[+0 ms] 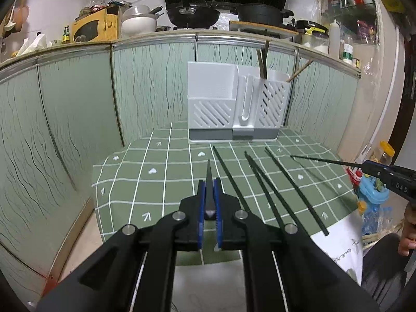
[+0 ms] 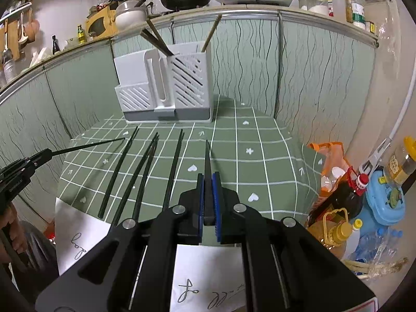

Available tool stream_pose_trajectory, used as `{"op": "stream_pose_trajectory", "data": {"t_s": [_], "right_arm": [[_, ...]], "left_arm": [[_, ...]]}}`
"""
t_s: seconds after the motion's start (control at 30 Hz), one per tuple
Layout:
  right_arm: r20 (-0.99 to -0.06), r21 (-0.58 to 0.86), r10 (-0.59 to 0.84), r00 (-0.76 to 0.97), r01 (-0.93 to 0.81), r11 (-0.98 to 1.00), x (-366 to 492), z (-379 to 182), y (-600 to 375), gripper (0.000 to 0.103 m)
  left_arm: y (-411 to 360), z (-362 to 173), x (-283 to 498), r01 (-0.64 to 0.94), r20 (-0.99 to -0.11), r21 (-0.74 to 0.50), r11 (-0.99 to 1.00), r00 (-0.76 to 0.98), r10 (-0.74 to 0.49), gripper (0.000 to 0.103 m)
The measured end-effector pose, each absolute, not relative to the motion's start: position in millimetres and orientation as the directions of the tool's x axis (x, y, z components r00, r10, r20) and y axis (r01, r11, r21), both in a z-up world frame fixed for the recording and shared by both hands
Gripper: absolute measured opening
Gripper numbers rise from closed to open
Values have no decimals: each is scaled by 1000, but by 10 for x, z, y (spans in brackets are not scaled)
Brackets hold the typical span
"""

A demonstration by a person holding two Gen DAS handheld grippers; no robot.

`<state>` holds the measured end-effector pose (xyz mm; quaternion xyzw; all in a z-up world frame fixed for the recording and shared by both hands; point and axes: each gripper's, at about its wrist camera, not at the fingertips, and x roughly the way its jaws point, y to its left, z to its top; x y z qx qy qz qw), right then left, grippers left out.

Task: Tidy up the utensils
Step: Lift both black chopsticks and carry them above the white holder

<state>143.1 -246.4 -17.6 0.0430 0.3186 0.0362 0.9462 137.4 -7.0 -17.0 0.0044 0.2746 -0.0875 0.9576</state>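
Four black chopsticks [image 1: 262, 182] lie loose on the green checked desk [image 1: 161, 176], fanned side by side, tips toward the white slotted utensil holder [image 1: 236, 104] upright at the back. Two more black sticks are clamped off the surface, and brown chopsticks [image 1: 263, 62] lean in its right compartment.

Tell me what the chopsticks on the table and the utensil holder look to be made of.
Chopsticks: dark, smooth, uniform sticks, likely plastic or lacquered wood; can't tell which. Utensil holder: matte white molded plastic, judging by its slotted walls and grey base.
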Motion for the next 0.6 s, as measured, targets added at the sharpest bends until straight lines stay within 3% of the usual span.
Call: {"op": "stream_pose_trajectory", "data": {"t_s": [0.6], "right_arm": [[-507,93,107,856,-70,993,1490,468,-2431,6]], "left_arm": [[-45,522,1425,187,-431,-51,981,882,-190,6]]}}
